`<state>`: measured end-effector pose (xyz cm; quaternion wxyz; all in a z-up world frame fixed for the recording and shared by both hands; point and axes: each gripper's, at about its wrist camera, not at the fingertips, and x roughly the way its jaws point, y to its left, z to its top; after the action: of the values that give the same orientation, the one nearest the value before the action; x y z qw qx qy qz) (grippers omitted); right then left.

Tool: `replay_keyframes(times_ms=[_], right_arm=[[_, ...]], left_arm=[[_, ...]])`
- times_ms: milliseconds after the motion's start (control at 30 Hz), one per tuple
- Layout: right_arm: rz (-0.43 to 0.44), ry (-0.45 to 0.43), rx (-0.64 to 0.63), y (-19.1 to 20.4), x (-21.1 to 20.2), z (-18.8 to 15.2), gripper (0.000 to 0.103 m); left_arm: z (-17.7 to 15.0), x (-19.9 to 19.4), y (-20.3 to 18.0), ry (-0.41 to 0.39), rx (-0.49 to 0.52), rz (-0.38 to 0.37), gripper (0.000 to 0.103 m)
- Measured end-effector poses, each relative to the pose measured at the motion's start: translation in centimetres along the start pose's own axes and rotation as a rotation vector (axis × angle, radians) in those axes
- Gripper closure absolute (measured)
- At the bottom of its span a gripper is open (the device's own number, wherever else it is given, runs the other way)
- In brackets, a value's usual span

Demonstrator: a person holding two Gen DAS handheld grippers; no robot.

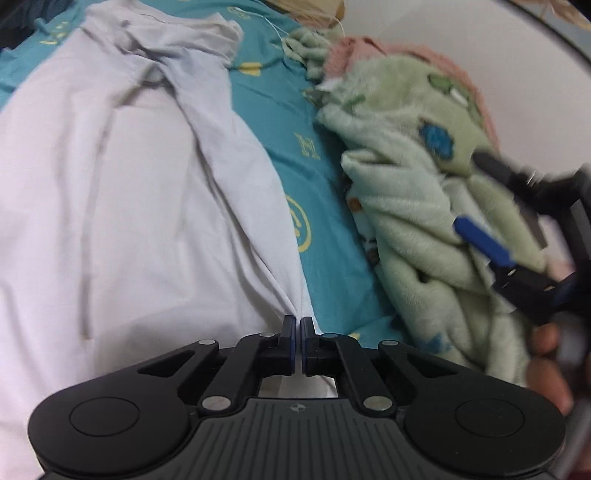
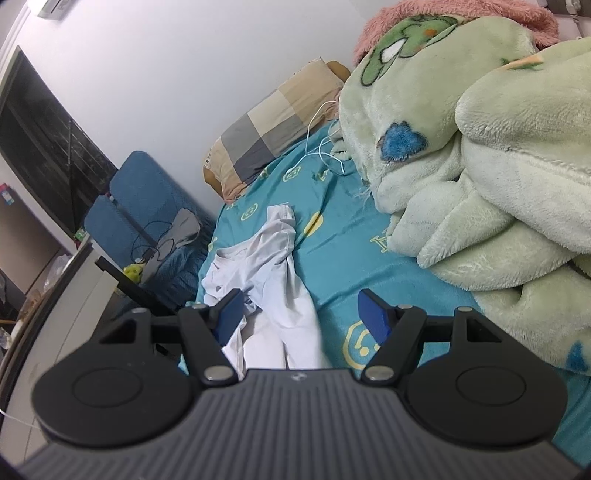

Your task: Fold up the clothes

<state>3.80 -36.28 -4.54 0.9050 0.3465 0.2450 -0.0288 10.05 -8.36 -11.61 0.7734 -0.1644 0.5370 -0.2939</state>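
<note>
While clamped on a pinch of white cloth, left hand-held gripper (image 1: 298,325) with jaws all but touching, fabric converging into the pads in taut creases. Right hand-held gripper (image 2: 304,319) spread wide, nothing between the blue pads, poised over the garment's nearer part; seen from the left wrist view as a blurred black frame with a blue finger against the blanket, a hand (image 1: 550,369) behind it.

White T-shirt (image 2: 275,258) sprawled on the bed (image 2: 343,240), crumpled rather than flat: neckline and a sleeve bunched toward the bed's left edge, body running back toward the grippers, long wrinkles throughout. No clean fold line or stacked panel visible, so judged unfolded at present; smoothing, sleeve folds and the halving of the body all apparently left. Only this one garment plainly identifiable as clothing; no folded pile in sight.

Heaped along the bed's right side, a pale green fleece blanket (image 2: 480,166) with a pink fleece (image 2: 461,14) behind it, close to but apart from the shirt. Toward the head end, a checked pillow (image 2: 273,125) and a white cable (image 2: 321,147) on the teal sheet.

No basket, box or other container to be made out in either view
</note>
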Motion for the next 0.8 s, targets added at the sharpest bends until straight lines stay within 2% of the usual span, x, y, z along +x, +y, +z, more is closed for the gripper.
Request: replay_keyframes(times_ms=[100, 233, 367, 533, 700, 733, 800], right_arm=[[-0.017, 0.039, -0.026, 0.6, 0.8, -0.4, 0.032], [-0.029, 0.113, -0.083, 1.7, 2.1, -1.4, 0.032], [-0.041, 0.187, -0.14, 2.8, 3.5, -2.4, 0.032], [-0.016, 0.328, -0.218, 4.3, 6.1, -5.0, 0.032], [-0.027, 0.47, -0.217, 5.1, 8.2, -7.7, 0.033], [-0.028, 0.466, -0.221, 5.3, 8.1, -7.7, 0.033], [-0.031, 0.455, -0.231, 5.8, 8.0, -7.8, 0.034]], left_arm=[[0.6, -3.2, 3.2, -0.007, -0.066, 0.009, 0.1], [0.5, -4.1, 7.3, -0.008, -0.111, 0.085, 0.1], [-0.2, -3.8, 9.6, -0.014, -0.155, 0.064, 0.1], [-0.8, -5.2, 9.5, -0.061, -0.127, 0.031, 0.098], [-0.5, -7.3, 9.7, -0.151, -0.099, 0.021, 0.084], [-0.2, -7.6, 9.9, -0.166, -0.108, 0.01, 0.083], [0.5, -7.9, 10.3, -0.19, -0.124, 0.0, 0.075]])
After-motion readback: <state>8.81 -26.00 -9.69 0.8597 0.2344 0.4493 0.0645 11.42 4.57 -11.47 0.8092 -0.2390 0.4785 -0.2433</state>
